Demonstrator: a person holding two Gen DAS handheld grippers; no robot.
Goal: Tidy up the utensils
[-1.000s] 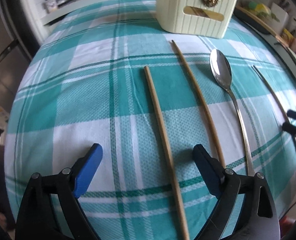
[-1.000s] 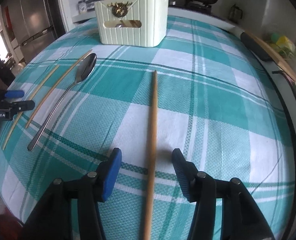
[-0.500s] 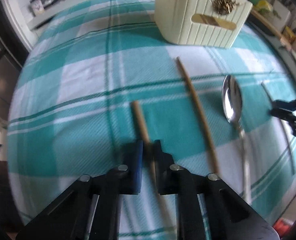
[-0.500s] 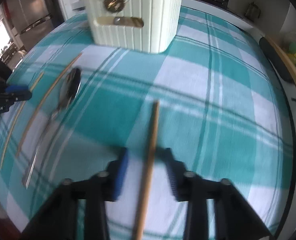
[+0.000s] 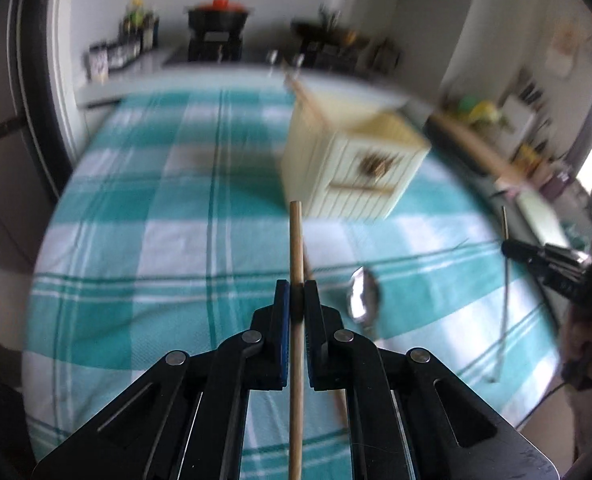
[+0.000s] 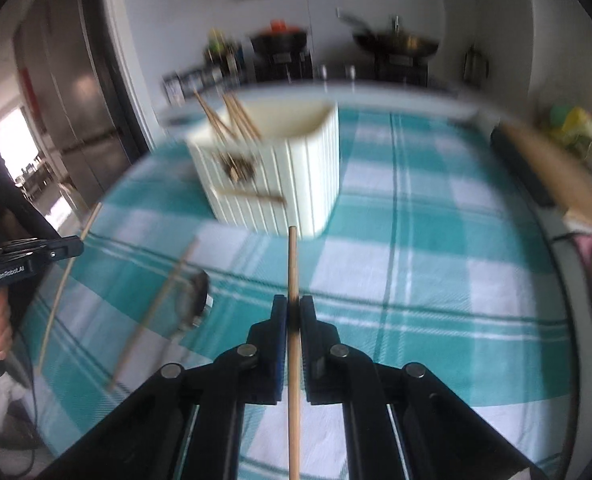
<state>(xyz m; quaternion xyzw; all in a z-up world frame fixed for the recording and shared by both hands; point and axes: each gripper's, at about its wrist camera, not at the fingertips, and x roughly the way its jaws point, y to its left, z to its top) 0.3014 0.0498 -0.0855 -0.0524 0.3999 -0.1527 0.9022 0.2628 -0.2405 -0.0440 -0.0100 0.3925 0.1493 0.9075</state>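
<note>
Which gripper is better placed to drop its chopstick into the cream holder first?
Probably the right gripper. Both are shut on a chopstick, but in its view the cream holder lies almost straight ahead, while the left gripper sees it off to one side.

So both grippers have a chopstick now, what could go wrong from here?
1. Each chopstick is pinched partway along by its gripper, so it could swivel or slip.
2. The cream holder already has sticks leaning in it; a new tip might catch on them or the rim.
3. A swing could knock the spoon or the loose chopstick on the cloth.
</note>
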